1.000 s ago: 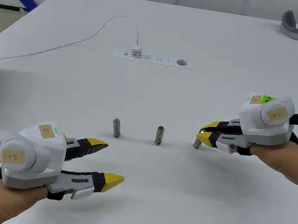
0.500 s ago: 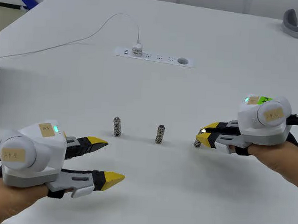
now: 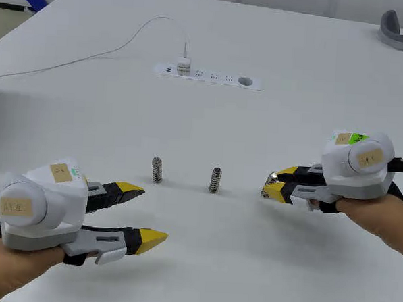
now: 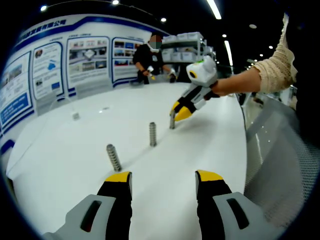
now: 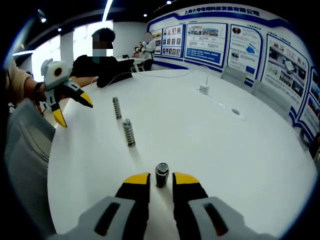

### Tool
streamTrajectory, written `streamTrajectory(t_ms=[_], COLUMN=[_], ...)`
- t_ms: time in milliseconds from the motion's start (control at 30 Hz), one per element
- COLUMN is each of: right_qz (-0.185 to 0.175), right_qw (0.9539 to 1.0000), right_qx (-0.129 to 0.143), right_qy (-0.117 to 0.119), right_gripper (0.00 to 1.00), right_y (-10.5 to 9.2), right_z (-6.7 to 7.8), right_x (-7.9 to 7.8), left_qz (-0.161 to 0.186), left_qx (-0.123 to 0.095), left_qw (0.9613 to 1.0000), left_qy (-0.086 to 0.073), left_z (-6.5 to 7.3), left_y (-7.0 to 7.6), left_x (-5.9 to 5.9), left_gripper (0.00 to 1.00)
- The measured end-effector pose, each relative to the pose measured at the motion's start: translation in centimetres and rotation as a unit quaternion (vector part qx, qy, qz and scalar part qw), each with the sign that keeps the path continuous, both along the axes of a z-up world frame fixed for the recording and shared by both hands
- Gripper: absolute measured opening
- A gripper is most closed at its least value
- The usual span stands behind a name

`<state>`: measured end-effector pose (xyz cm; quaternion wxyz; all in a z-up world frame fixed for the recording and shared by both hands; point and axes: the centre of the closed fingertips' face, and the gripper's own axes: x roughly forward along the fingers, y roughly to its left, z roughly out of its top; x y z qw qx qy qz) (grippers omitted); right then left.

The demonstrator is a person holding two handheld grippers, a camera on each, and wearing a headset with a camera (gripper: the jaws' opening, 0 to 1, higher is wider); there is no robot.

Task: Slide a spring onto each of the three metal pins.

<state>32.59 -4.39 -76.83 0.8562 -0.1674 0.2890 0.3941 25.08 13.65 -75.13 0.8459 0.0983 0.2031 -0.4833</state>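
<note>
Right gripper (image 3: 278,181) sat narrowly parted, flanking the third spring (image 5: 161,175) at the row's 3 o'clock end, seemingly not pinching it. Left gripper (image 3: 149,213), wide open and empty, hovered at 8 o'clock. Risk: a skewed squeeze could tip that spring over.

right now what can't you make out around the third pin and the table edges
- Right gripper view: third pin seen end-on between the right gripper tips; spring and grip unclear.
- Head view: the same tips cover most of it.
- Head view: grey object cut off by the right edge.
</note>
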Motion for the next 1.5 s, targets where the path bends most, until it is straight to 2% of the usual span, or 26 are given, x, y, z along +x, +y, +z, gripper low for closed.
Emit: streamTrajectory(t_ms=[567, 1000, 1500], right_qz=[0.001, 0.012, 0.028], right_qw=[1.0000, 0.9997, 0.9985], right_qx=[0.003, 0.016, 0.036], right_qy=[-0.007, -0.016, -0.031], right_gripper=[0.26, 0.31, 0.42], right_y=[-0.8, -0.9, -0.4], right_z=[0.8, 1.6, 2.5], right_x=[-1.3, -2.8, -4.5], left_qz=[0.005, 0.008, 0.017], left_qx=[-0.001, -0.001, -0.001], left_qw=[1.0000, 1.0000, 0.9998], left_qy=[0.000, 0.000, 0.001], left_z=[0.2, 0.2, 0.0], left_y=[0.3, 0.5, 1.0], left_x=[0.2, 0.3, 0.3], left_gripper=[0.52, 0.53, 0.55])
